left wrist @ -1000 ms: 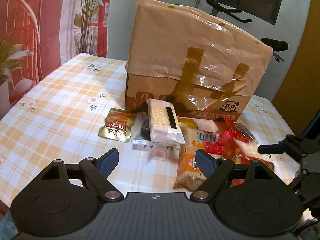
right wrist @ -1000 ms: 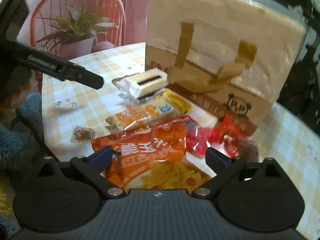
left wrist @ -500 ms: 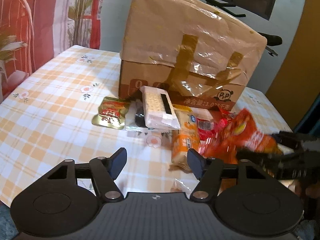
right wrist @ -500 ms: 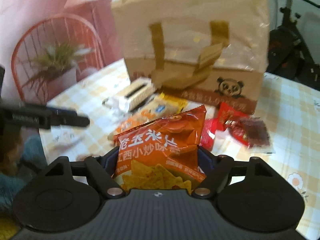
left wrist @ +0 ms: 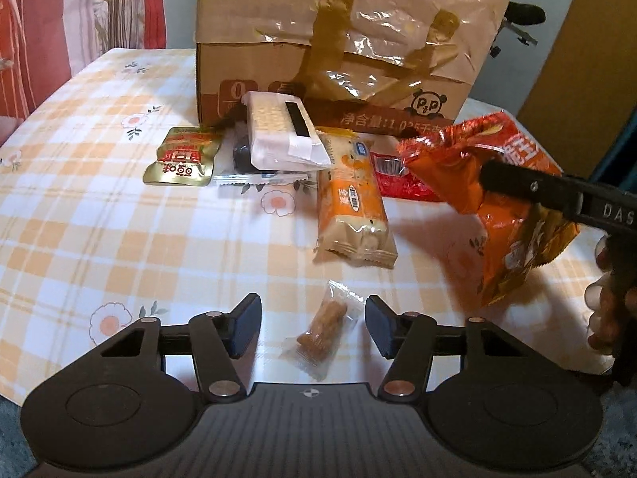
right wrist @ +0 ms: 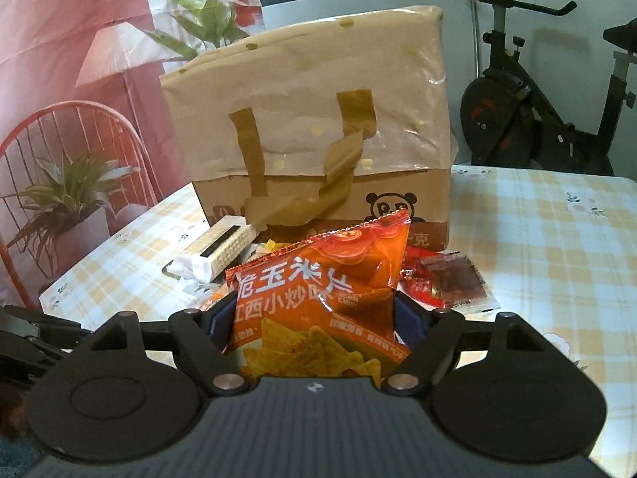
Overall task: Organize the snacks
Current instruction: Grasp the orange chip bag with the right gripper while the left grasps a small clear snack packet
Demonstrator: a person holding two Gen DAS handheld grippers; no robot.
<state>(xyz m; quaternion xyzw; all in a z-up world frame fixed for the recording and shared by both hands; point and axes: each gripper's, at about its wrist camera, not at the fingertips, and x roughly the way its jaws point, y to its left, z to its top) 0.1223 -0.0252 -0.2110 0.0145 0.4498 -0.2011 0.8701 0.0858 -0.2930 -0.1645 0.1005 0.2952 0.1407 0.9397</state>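
My right gripper [right wrist: 314,318] is shut on an orange corn-chip bag [right wrist: 322,290] and holds it above the table; the bag also shows at the right of the left wrist view [left wrist: 497,199]. My left gripper [left wrist: 312,326] is open, low over the table, with a small clear-wrapped snack [left wrist: 322,326] between its fingers, untouched. Ahead lie an orange biscuit pack [left wrist: 352,203], a white cracker pack [left wrist: 278,131], a gold pouch [left wrist: 185,157] and red packets [left wrist: 392,173]. A taped cardboard box [left wrist: 342,40] stands behind them.
The table has a yellow checked cloth [left wrist: 99,219]. A dark red packet [right wrist: 450,283] lies to the right of the bag. An exercise bike [right wrist: 529,91] stands behind the table, and a red chair with a plant [right wrist: 67,183] stands at its left.
My right gripper closed on the orange chip bag and lifted it off the table. My left gripper moved forward and down, bringing the small wrapped snack between its fingers.
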